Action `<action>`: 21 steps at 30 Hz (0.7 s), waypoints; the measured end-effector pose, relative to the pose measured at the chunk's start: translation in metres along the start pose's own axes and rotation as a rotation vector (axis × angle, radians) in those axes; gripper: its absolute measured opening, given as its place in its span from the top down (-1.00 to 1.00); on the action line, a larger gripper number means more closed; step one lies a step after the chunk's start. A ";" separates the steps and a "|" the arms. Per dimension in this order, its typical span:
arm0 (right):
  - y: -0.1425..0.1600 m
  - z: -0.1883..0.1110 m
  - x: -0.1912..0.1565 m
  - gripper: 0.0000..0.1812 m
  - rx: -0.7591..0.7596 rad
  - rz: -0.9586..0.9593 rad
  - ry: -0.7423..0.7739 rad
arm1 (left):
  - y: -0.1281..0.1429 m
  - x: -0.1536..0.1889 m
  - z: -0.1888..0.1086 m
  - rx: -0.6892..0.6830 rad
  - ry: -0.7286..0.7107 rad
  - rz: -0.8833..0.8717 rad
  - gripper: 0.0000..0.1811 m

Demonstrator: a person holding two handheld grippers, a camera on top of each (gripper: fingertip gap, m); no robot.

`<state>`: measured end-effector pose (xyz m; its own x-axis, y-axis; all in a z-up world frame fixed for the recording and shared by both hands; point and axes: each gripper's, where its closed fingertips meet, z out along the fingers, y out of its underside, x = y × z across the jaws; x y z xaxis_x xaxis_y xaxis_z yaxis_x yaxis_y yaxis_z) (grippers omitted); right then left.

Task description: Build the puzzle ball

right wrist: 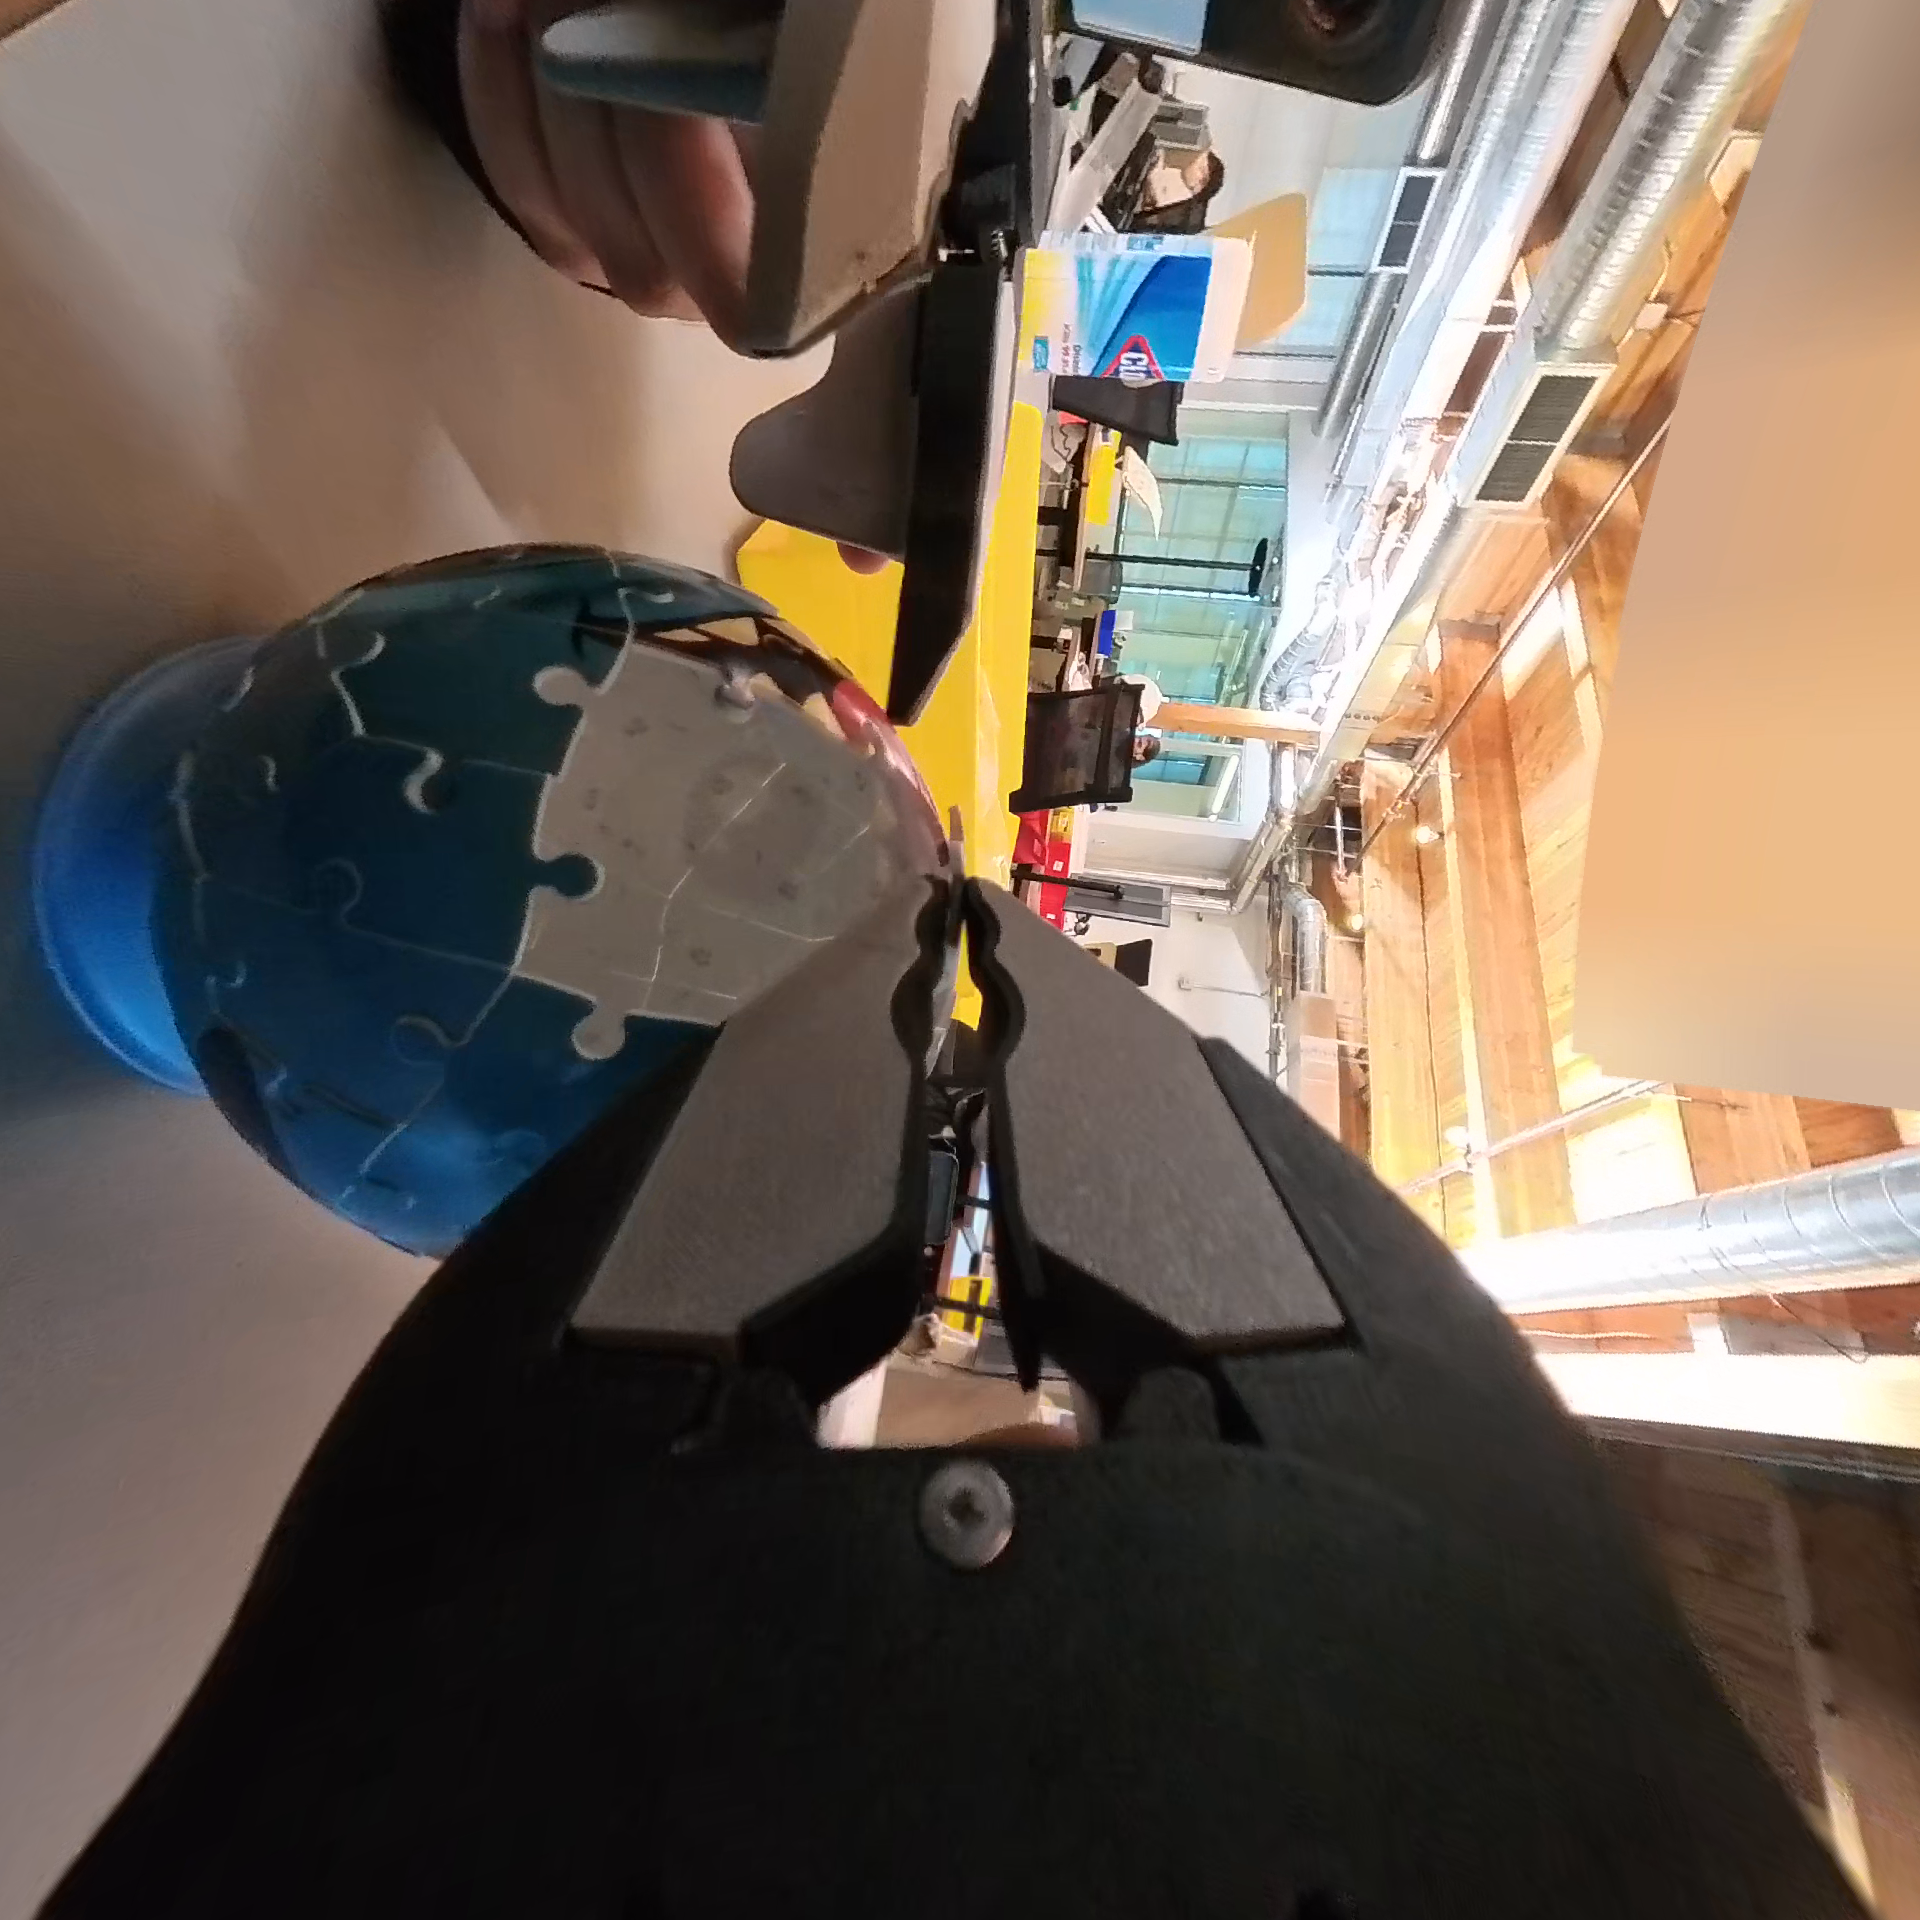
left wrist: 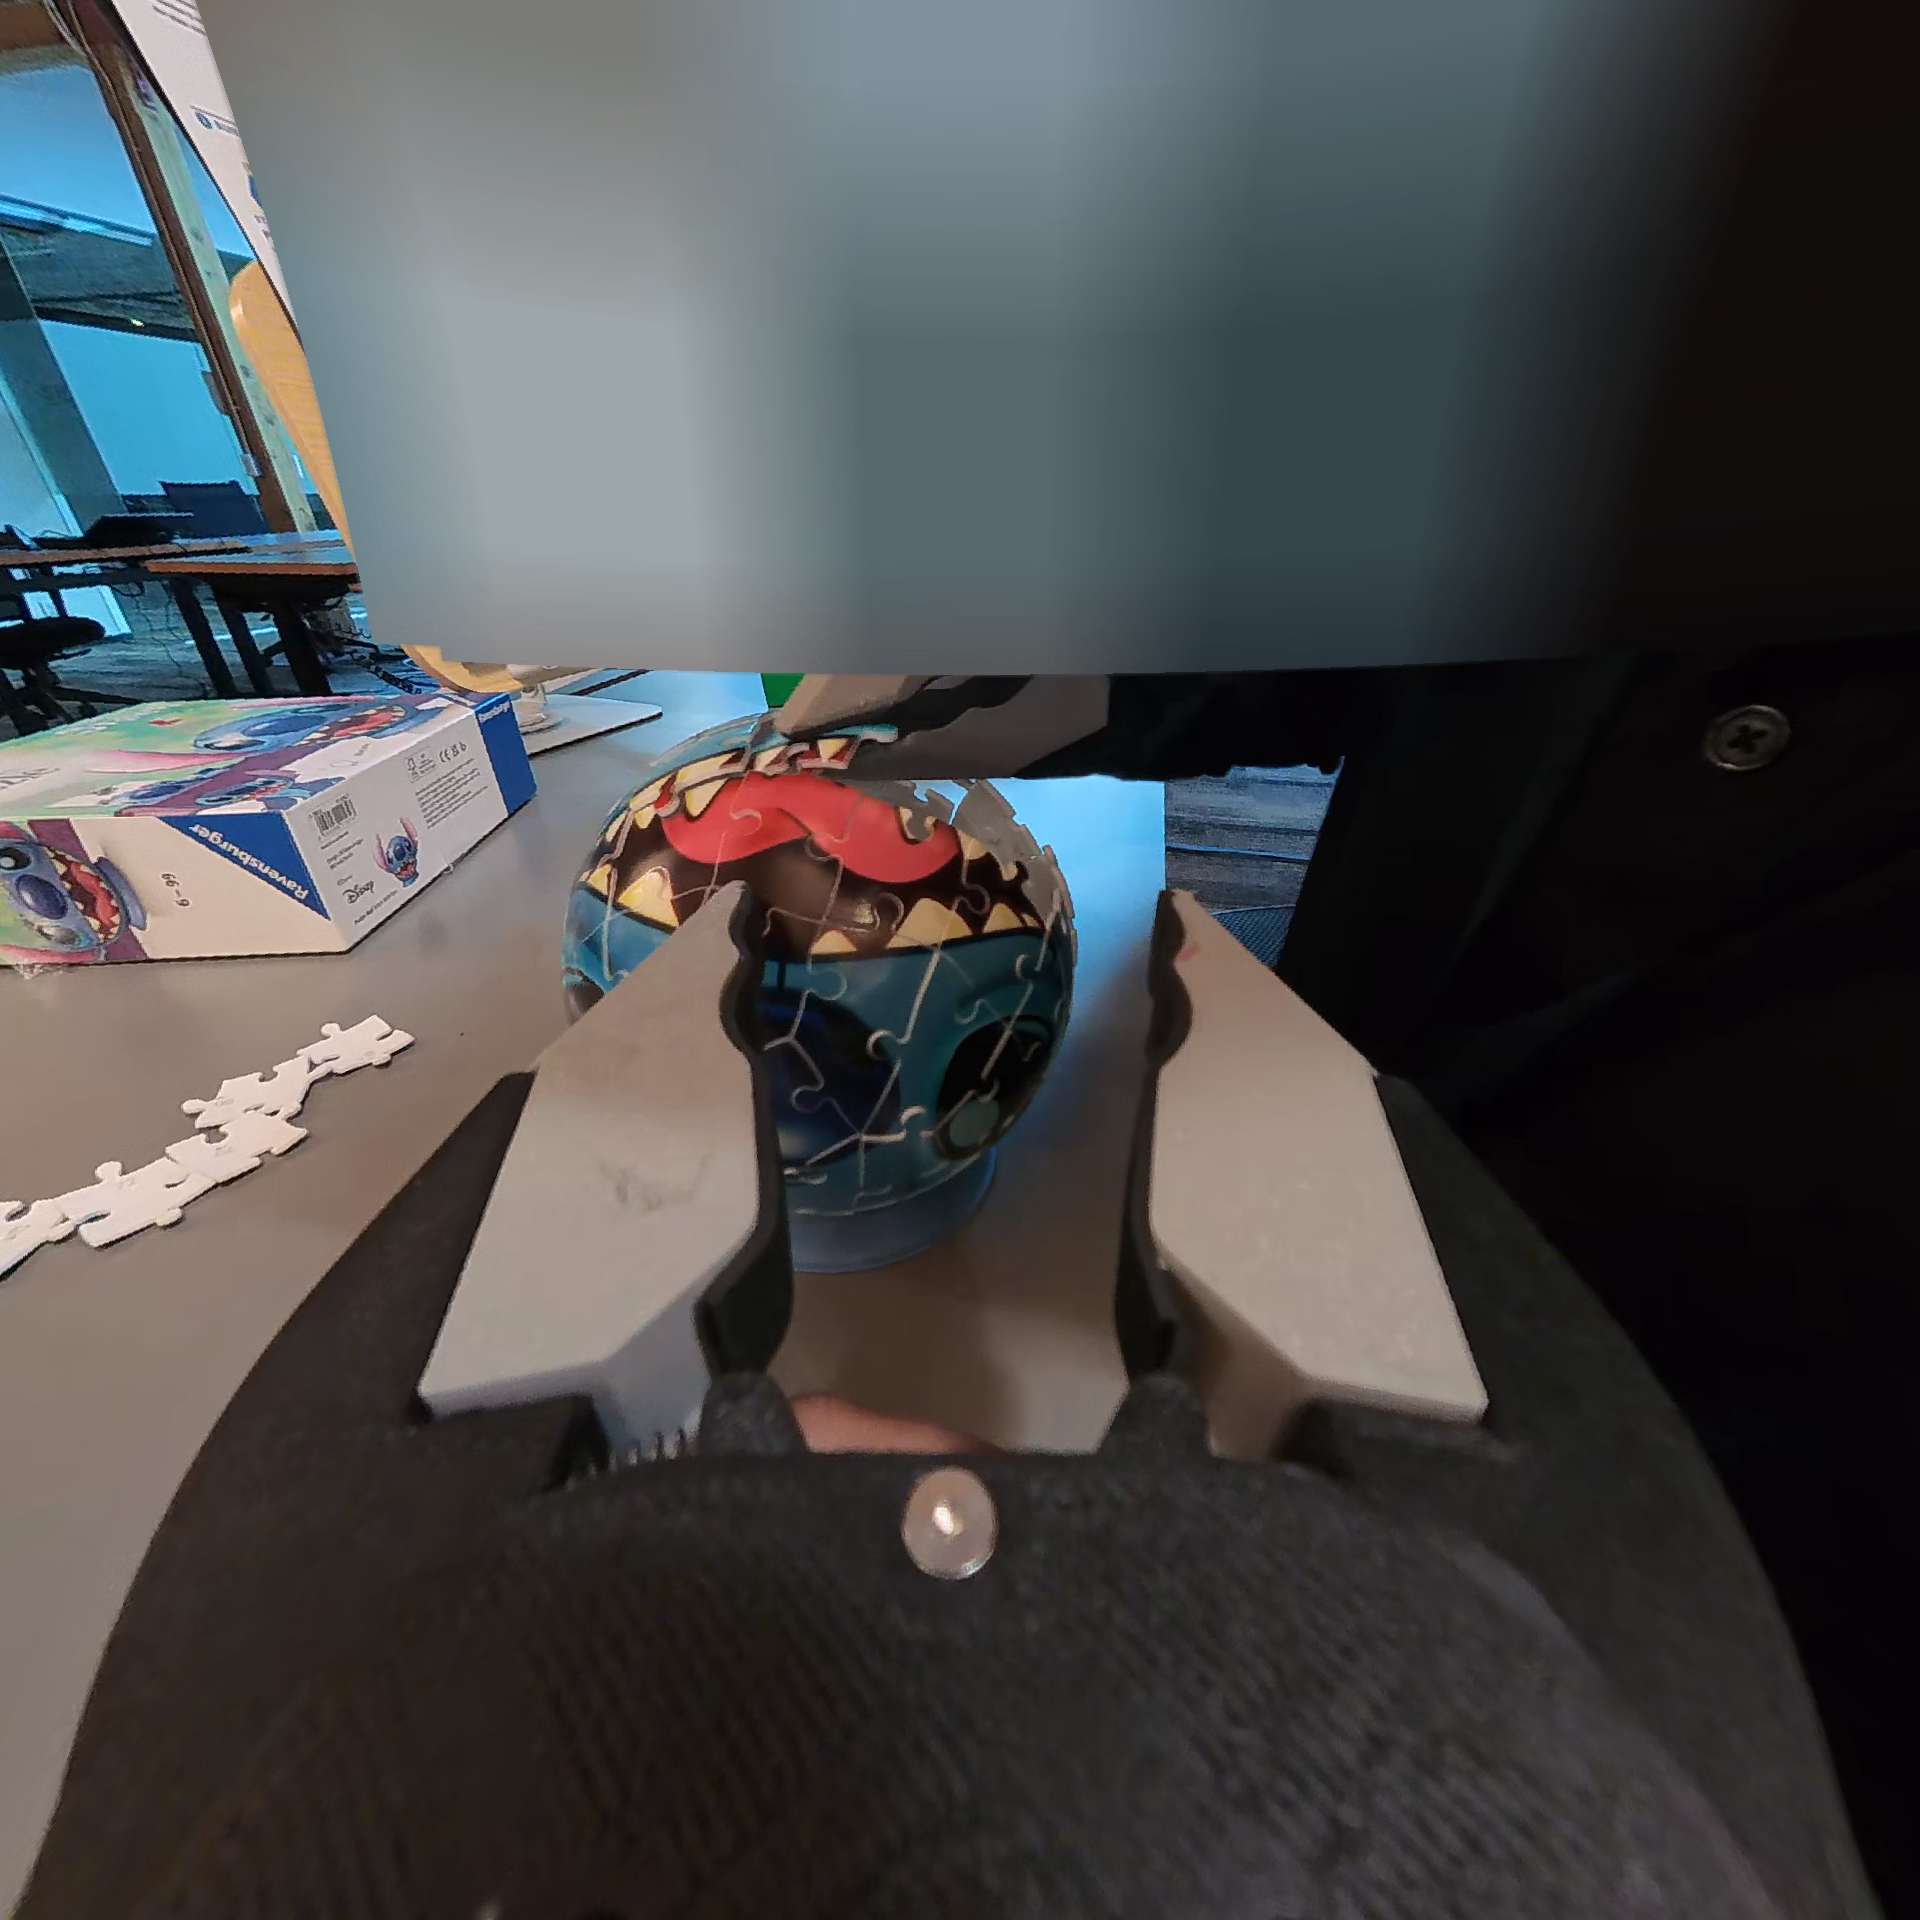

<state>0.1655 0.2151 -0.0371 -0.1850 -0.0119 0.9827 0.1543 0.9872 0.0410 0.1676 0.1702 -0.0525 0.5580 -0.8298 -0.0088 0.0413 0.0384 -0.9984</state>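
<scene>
Most of the puzzle ball (left wrist: pixel 821 997) is already assembled, and it sits on its blue stand (right wrist: pixel 99 883) on the grey table (left wrist: pixel 312 1299), right in front of the left gripper (left wrist: pixel 951 935). That gripper's fingers are spread wide apart and nothing is held, so the ball can be steadied from the sides if needed. The right gripper (right wrist: pixel 961 894) is pinched together on a thin puzzle piece (right wrist: pixel 952 831) at the open rim near the top (white undersides show through the gap there). For a clean fit, the piece's tabs should probably be lined up with the notches first, then pressed in gently; too much push could likely pop neighbours loose. A few linked white pieces (left wrist: pixel 197 1132) are left face down beside the box (left wrist: pixel 260 821).
</scene>
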 end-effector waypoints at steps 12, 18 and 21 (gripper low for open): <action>-0.007 -0.007 -0.001 1.00 0.032 0.014 -0.012 | -0.002 -0.001 -0.002 0.015 0.000 -0.007 0.20; -0.007 -0.008 0.000 1.00 0.034 0.022 -0.012 | -0.001 -0.001 -0.001 0.008 -0.005 -0.003 0.20; -0.008 -0.009 0.000 1.00 0.042 0.024 -0.010 | -0.003 -0.002 -0.002 0.022 -0.007 -0.015 0.20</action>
<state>0.1734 0.2058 -0.0353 -0.1912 0.0132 0.9815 0.1178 0.9930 0.0096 0.1643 0.1708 -0.0499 0.5632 -0.8263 0.0067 0.0679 0.0382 -0.9970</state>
